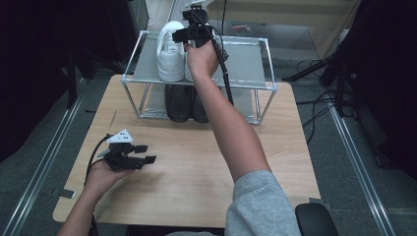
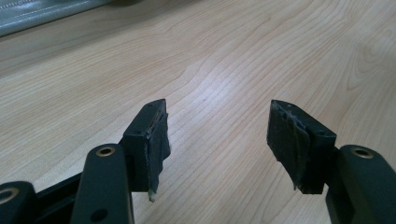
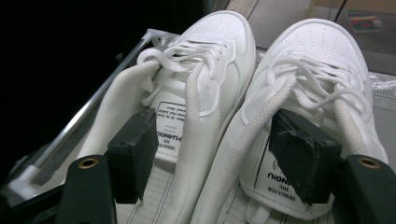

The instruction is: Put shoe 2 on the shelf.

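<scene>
A pair of white sneakers stands side by side on the top shelf of a metal rack (image 1: pixel 248 61), toes pointing away. In the right gripper view I see the left sneaker (image 3: pixel 212 56) and the right sneaker (image 3: pixel 322 51) from behind and above. My right gripper (image 3: pixel 215 140) is open, one jaw down in each shoe's opening, with the two inner collars between them. From above, the right gripper (image 1: pixel 195 33) sits over the sneakers (image 1: pixel 169 49). My left gripper (image 1: pixel 146 153) rests low over the wooden table (image 1: pixel 196 162), open (image 2: pixel 217 126) with nothing between its jaws.
A pair of black shoes (image 1: pixel 179 103) stands on the rack's lower level. The rack takes up the table's far edge. Cables and dark stands lie on the floor to the right. A black chair edge (image 1: pixel 314 219) shows at the bottom right.
</scene>
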A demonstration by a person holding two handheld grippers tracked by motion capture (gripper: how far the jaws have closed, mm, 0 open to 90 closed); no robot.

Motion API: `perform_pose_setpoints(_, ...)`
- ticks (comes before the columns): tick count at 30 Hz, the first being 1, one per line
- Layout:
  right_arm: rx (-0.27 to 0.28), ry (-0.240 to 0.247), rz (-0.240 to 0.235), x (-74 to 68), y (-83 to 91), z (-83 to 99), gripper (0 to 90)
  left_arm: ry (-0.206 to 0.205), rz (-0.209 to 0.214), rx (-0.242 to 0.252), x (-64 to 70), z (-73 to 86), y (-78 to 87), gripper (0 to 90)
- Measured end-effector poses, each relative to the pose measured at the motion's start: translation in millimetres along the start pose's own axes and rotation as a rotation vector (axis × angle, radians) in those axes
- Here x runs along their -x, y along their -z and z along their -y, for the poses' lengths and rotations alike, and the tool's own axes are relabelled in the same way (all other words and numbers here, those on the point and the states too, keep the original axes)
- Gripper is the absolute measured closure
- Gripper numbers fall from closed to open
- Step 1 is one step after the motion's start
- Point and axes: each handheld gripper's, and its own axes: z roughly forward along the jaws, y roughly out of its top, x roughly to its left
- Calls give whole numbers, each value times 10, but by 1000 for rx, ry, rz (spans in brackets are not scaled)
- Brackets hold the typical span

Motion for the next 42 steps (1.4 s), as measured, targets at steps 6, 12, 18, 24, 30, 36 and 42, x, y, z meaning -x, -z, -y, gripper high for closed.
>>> perform_pose_setpoints(6,-1,23,-44,68,162,-9,324,-2,1,-9,-1,4,1,388)
perform_pose_setpoints(12,-21,63,-75,218,258,54,322,2,6,-11,-7,3,-11,386)
perform_pose_setpoints(18,-2,108,-112,360,431,111,347,7,0,-17,-9,9,-18,386)
perform_pose_setpoints(24,9,158,-179,431,619,190,368,5,-2,-25,10,20,-23,385)
perform_pose_setpoints(30,18,202,-210,439,790,283,361,-2,-1,-34,20,23,-35,384)
perform_pose_setpoints(36,12,243,-240,421,885,411,342,-3,-4,-35,10,28,-31,383)
perform_pose_setpoints(42,25,273,-267,432,974,539,330,-2,-5,-39,11,33,-29,382)
